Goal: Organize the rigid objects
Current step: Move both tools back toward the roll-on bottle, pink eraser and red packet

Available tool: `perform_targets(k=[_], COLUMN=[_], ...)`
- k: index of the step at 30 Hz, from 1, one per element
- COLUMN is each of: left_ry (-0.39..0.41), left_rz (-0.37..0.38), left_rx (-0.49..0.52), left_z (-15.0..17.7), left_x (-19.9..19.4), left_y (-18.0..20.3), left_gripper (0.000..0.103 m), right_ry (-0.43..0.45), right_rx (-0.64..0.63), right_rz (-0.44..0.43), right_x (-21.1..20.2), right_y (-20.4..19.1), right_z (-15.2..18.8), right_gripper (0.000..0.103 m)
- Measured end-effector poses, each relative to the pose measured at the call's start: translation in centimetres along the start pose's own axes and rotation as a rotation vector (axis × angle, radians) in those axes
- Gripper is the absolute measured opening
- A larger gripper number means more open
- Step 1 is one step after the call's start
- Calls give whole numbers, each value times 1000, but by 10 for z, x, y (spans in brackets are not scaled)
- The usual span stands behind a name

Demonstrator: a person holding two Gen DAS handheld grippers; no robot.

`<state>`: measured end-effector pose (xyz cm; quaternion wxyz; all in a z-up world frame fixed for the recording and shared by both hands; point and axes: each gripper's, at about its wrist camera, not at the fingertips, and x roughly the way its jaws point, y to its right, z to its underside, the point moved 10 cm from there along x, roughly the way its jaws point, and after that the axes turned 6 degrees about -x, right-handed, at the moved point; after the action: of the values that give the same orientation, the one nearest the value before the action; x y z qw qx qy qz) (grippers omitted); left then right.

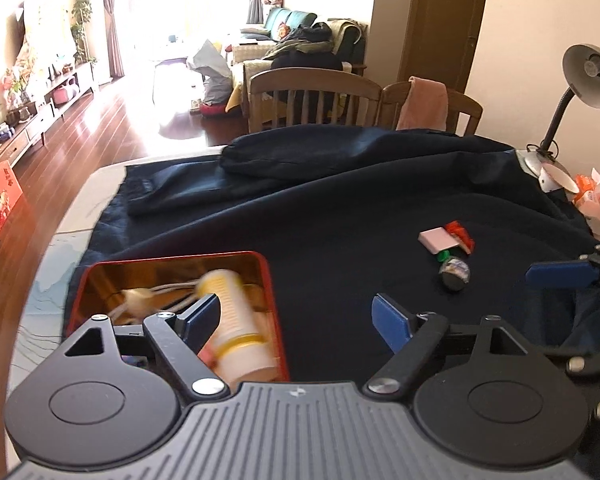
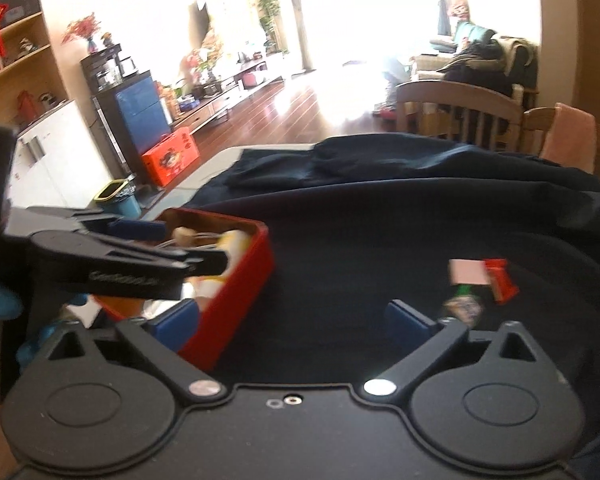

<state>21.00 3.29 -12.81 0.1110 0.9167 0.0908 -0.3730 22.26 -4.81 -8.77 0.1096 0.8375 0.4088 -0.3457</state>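
Observation:
A red tin box (image 1: 270, 280) (image 2: 256, 272) sits on the dark cloth at the left. In it lie a white and yellow cylindrical bottle (image 1: 236, 320) (image 2: 232, 242) and a small cream object with a white cord (image 1: 140, 296). My left gripper (image 1: 296, 322) is open above the box's right side, holding nothing. My right gripper (image 2: 292, 322) is open, just right of the box. To the right on the cloth lie a pink flat block (image 1: 438, 240) (image 2: 466, 272), a red packet (image 1: 460, 234) (image 2: 502, 280) and a small round bottle with a green cap (image 1: 454, 272) (image 2: 462, 304).
A dark blue cloth (image 1: 340, 208) with a folded bulge at the back covers the table. A grey desk lamp (image 1: 580, 80) and an orange and white packet (image 1: 592, 200) stand at the right edge. Wooden chairs (image 1: 316, 100) stand behind the table.

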Motion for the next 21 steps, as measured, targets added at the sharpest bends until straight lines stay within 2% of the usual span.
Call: perform_targets(k=[10, 21], left_ry=[-1, 4], left_rz=[-2, -18], left_rx=[-20, -48], left_z=[-2, -10], left_x=[23, 57], left_y=[56, 111], left_gripper=[83, 83], right_ry=[-12, -43], right_rx=[17, -10], right_rz=[60, 92], right_x=[-9, -3], right_y=[88, 160], right_z=[10, 14], right_gripper=[102, 102])
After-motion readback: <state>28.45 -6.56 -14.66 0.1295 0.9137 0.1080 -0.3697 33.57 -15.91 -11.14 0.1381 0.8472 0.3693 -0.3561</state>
